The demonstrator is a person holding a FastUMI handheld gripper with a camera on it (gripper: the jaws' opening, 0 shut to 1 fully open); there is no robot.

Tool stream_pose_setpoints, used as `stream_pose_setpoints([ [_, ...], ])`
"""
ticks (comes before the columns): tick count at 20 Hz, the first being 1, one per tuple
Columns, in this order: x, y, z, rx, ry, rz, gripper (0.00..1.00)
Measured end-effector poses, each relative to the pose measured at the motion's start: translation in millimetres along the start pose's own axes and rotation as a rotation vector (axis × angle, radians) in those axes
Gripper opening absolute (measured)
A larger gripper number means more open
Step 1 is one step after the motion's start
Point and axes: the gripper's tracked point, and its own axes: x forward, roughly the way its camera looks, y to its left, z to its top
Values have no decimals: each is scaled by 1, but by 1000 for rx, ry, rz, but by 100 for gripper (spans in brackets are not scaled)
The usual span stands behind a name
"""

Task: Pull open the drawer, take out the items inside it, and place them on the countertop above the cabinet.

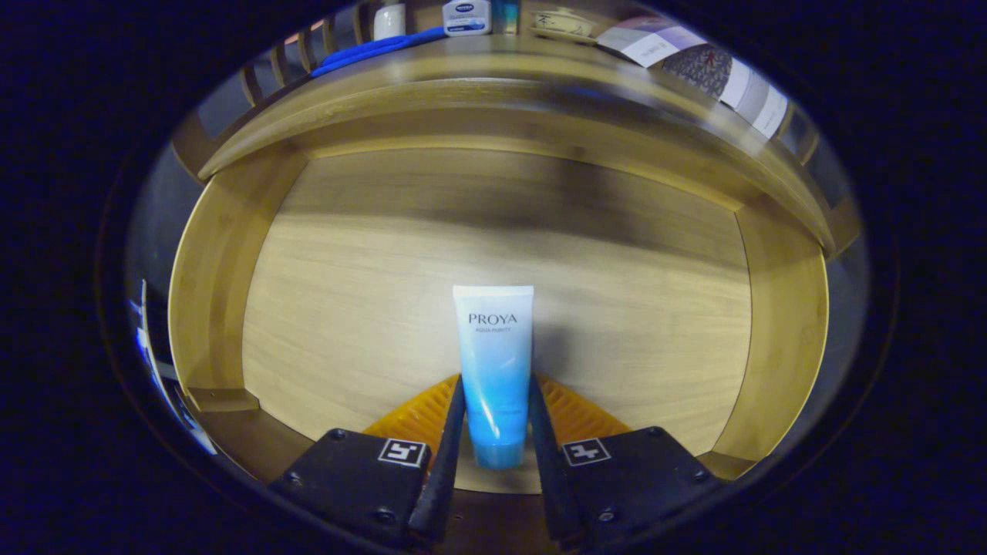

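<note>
Pinching the tube [493, 370] in the open drawer [224, 308], fingers [495, 401] seemingly hide its lower sides

Tool [495, 401] with two dark screwed housings, square black-and-white marker on each, ribbed fingers [449, 432]

Take the white bottle [466, 17] at the far back as your marker. Just to its left you have a white cup [389, 21], and a long blue strip [378, 48] runs leftward from the bottle's foot. Farther left stand wooden slats [308, 46]. To the bottle's right you see a lidded bowl [563, 23], and beyond that an open magazine [694, 65].
</note>
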Motion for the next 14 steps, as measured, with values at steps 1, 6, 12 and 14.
stream_pose_setpoints([
  [1,-1,-1,0,7,-4,-2,48],
  [6,-28,-4,2,-7,-59,-31,45],
  [12,-80,-7,11,-3,-136,-19,45],
  [14,-97,-10,16,-3,-161,-22,45],
])
